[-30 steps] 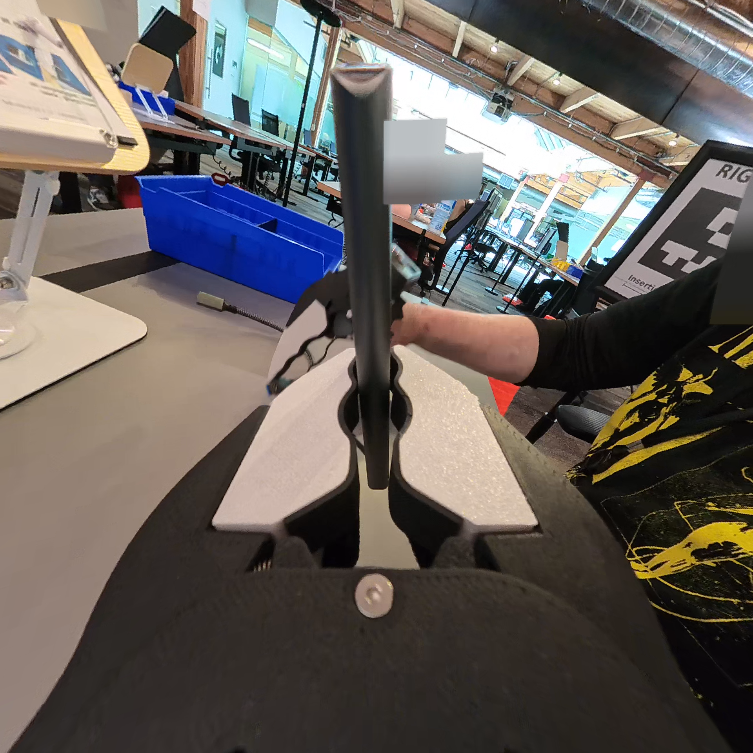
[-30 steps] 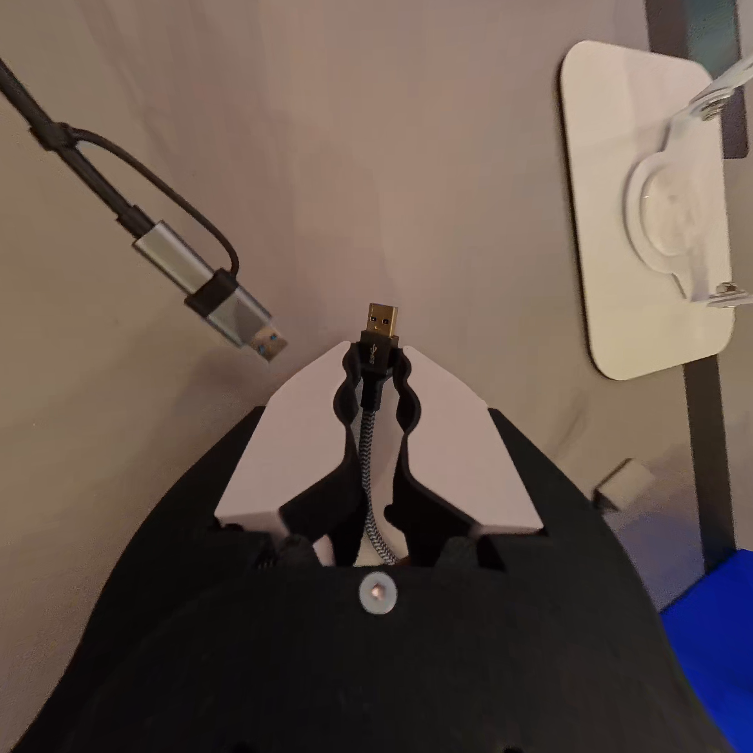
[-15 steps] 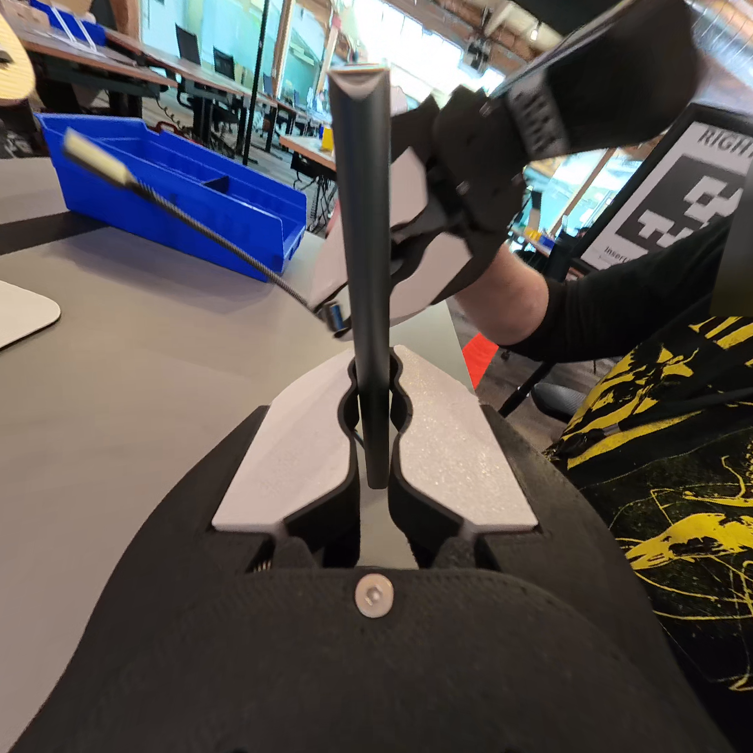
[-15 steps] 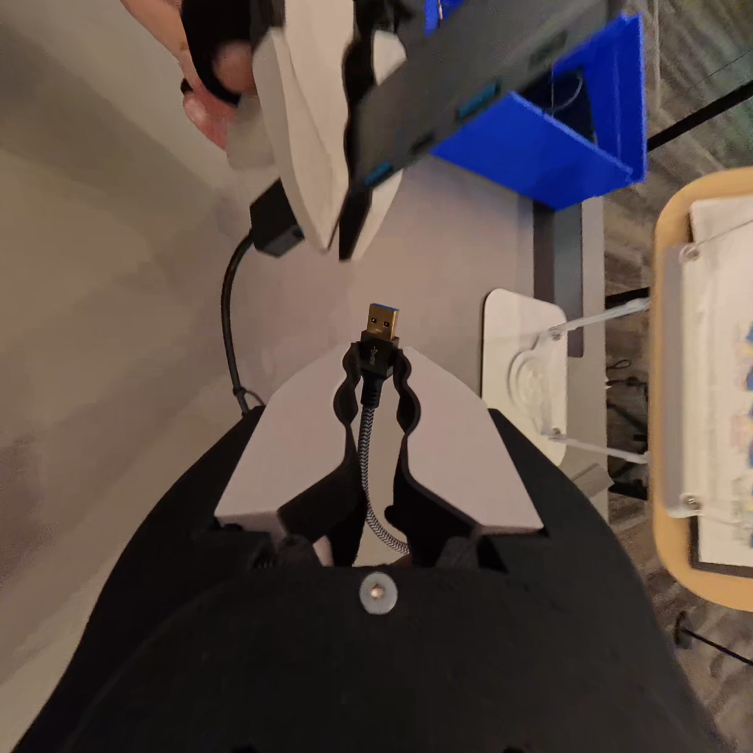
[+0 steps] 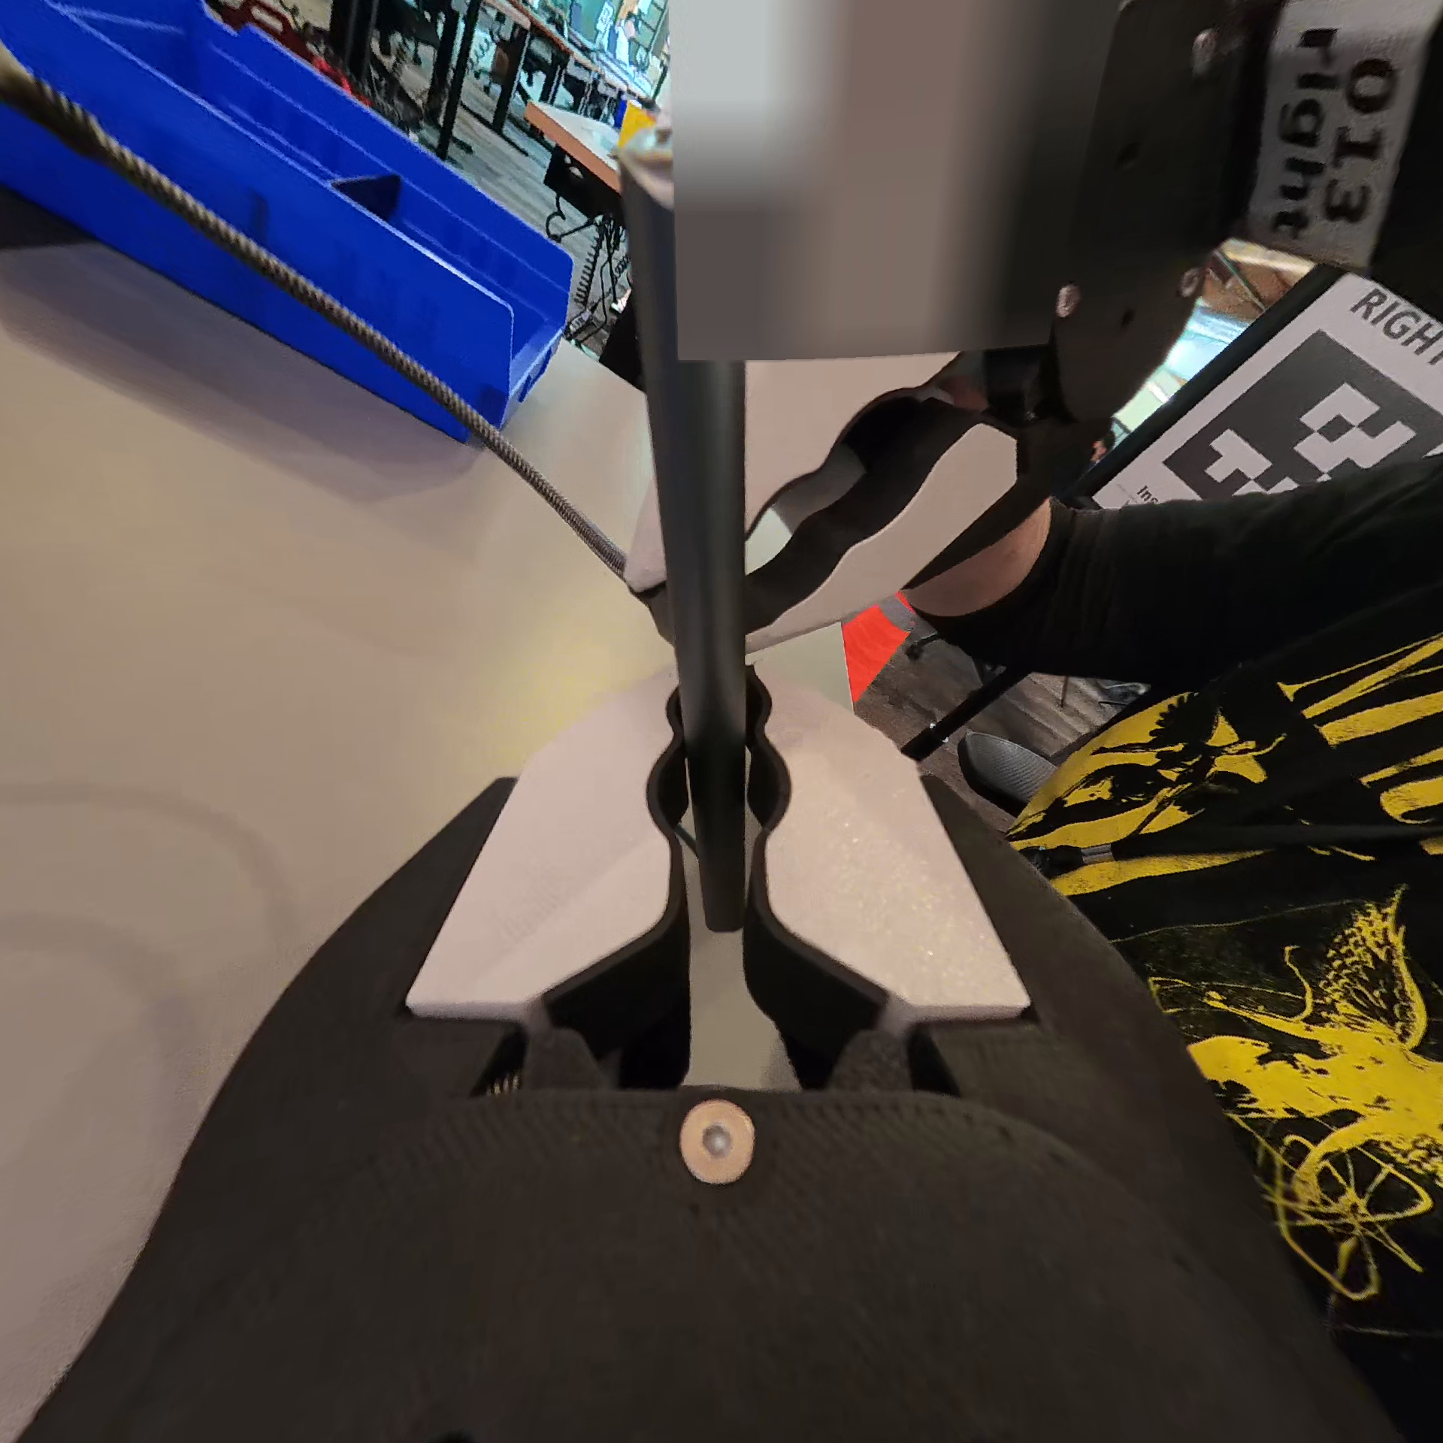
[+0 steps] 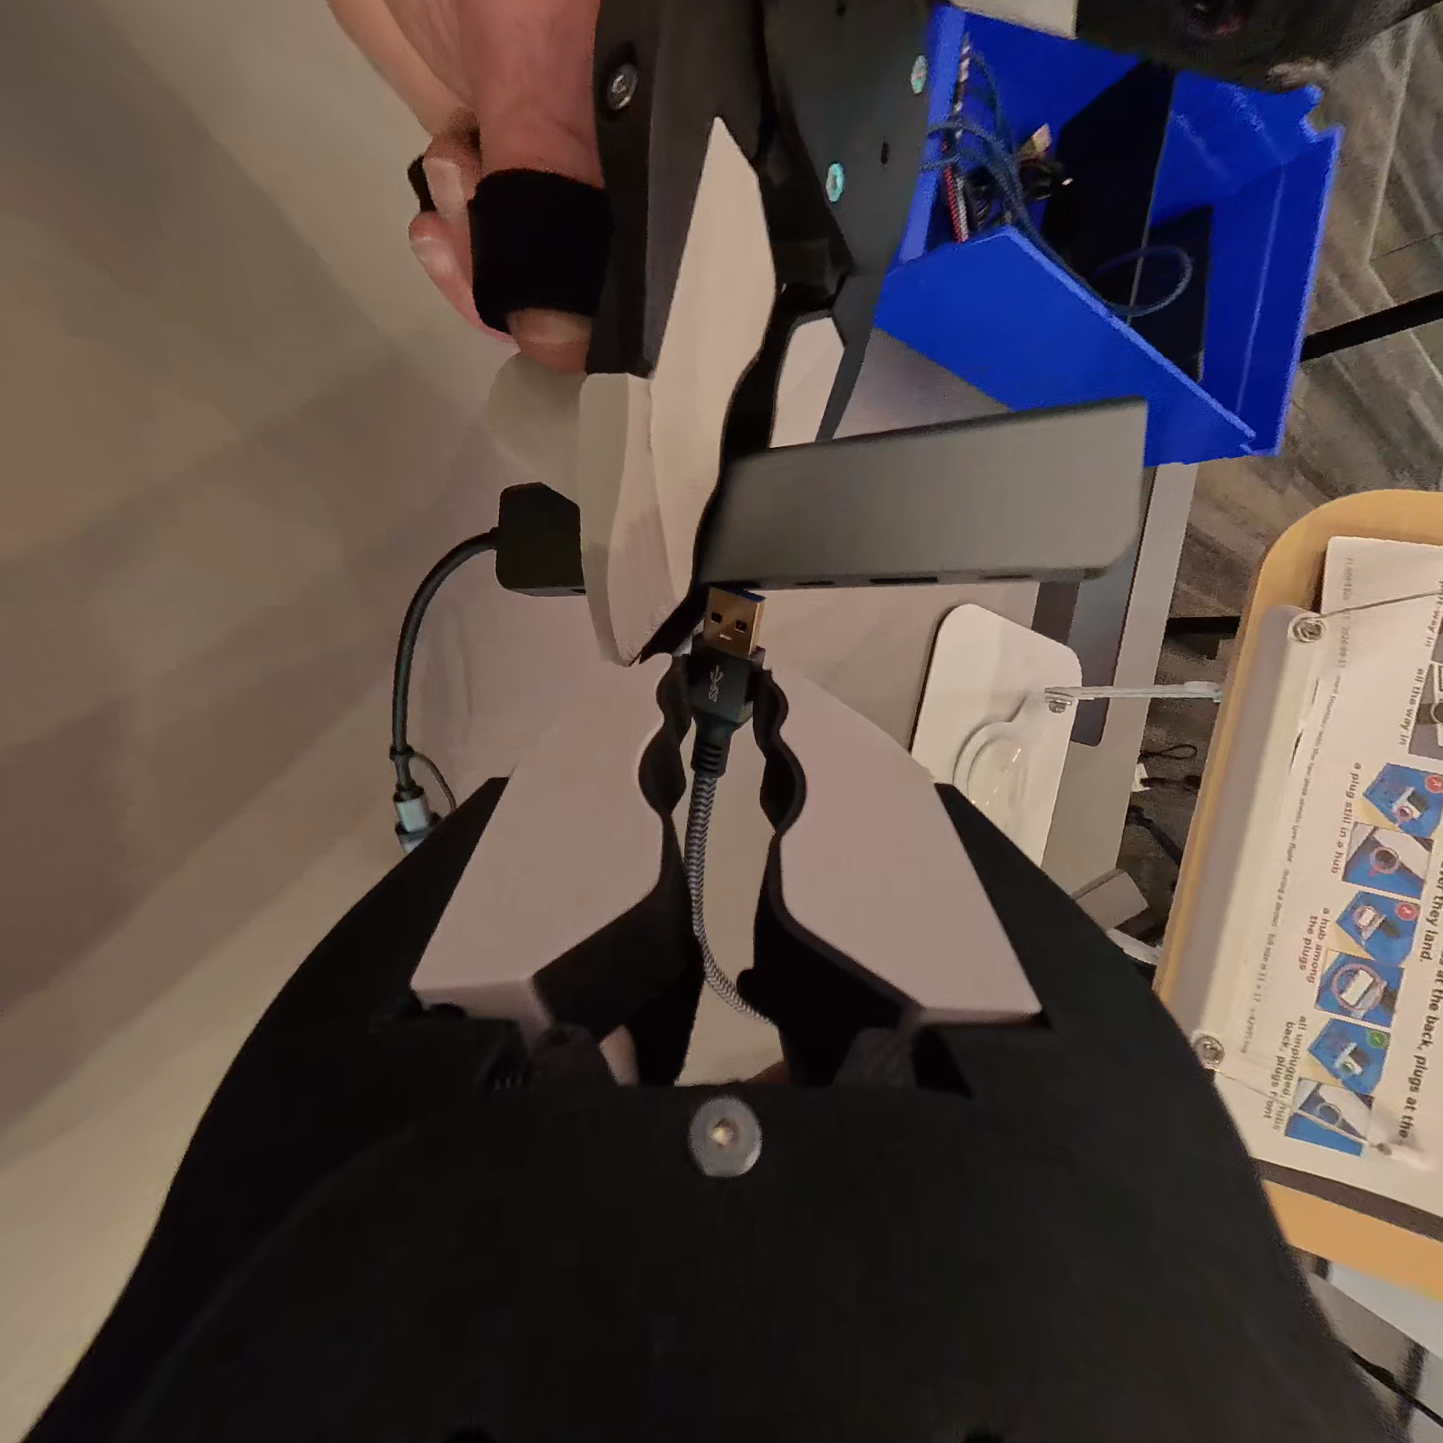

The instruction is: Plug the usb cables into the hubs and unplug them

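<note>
My left gripper is shut on a dark grey USB hub and holds it edge-on above the table. In the right wrist view the same hub lies crosswise, gripped near its left end by the left gripper. My right gripper is shut on the black USB plug of a braided cable. The plug's metal tip touches the hub's port edge at its left end. In the left wrist view the right gripper sits just behind the hub, with the braided cable trailing off to the left.
A blue bin stands at the table's far edge; it also shows in the right wrist view. The hub's own cable hangs down on the left. A white stand base and an instruction sheet on a wooden board are on the right. Left and right tips are no more than a few centimetres apart.
Both grippers have come together. The plug has moved from a gap below the hub up to its port edge. Both grasps are unchanged.
</note>
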Demonstrator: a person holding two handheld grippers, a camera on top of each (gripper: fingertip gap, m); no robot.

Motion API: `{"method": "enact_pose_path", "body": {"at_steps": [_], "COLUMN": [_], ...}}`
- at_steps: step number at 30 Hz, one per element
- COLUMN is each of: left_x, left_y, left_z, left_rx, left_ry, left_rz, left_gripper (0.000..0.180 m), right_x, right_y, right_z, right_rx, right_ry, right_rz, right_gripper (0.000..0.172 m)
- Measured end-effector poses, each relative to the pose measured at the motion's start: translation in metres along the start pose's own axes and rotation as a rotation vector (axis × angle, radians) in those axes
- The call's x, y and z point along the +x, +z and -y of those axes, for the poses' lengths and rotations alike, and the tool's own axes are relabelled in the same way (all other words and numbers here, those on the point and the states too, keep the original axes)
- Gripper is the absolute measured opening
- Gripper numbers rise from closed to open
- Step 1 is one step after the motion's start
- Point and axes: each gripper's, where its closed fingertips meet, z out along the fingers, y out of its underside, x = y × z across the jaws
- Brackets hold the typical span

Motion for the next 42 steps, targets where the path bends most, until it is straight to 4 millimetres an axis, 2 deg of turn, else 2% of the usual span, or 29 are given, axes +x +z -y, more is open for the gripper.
{"method": "enact_pose_path", "body": {"at_steps": [6,12,21,25,28,33,37,41,42], "left_x": [-0.003,-0.006,-0.009,-0.013,-0.019,-0.029,-0.034,-0.035,-0.036], "left_y": [0.008,0.009,0.007,0.007,0.001,-0.004,-0.004,-0.005,-0.006], "left_z": [-0.009,-0.012,-0.013,-0.018,-0.022,-0.032,-0.038,-0.038,-0.037], "left_rx": [-0.052,-0.066,-0.078,-0.103,-0.128,-0.176,-0.192,-0.188,-0.187], "left_ry": [-0.047,-0.064,-0.062,-0.056,-0.055,-0.054,-0.060,-0.058,-0.058], "left_rz": [0.014,0.029,0.054,0.074,0.095,0.129,0.142,0.147,0.149], "left_gripper": [0.011,0.011,0.011,0.011,0.011,0.011,0.011,0.011,0.011], "right_x": [-0.008,-0.007,-0.004,-0.010,-0.016,-0.045,-0.068,-0.081,-0.083], "right_y": [0.005,0.010,0.009,0.013,0.017,0.048,0.079,0.095,0.096], "right_z": [-0.010,-0.013,-0.010,-0.018,-0.030,-0.067,-0.093,-0.103,-0.103], "right_rx": [-0.144,-0.241,-0.126,-0.088,-0.022,0.004,-0.038,-0.067,-0.057], "right_ry": [-0.027,-0.054,0.016,0.074,0.187,0.321,0.374,0.422,0.436], "right_rz": [0.128,0.135,0.119,0.164,0.240,0.372,0.393,0.339,0.319], "right_gripper": [0.015,0.015,0.015,0.015,0.016,0.016,0.016,0.016,0.021]}}
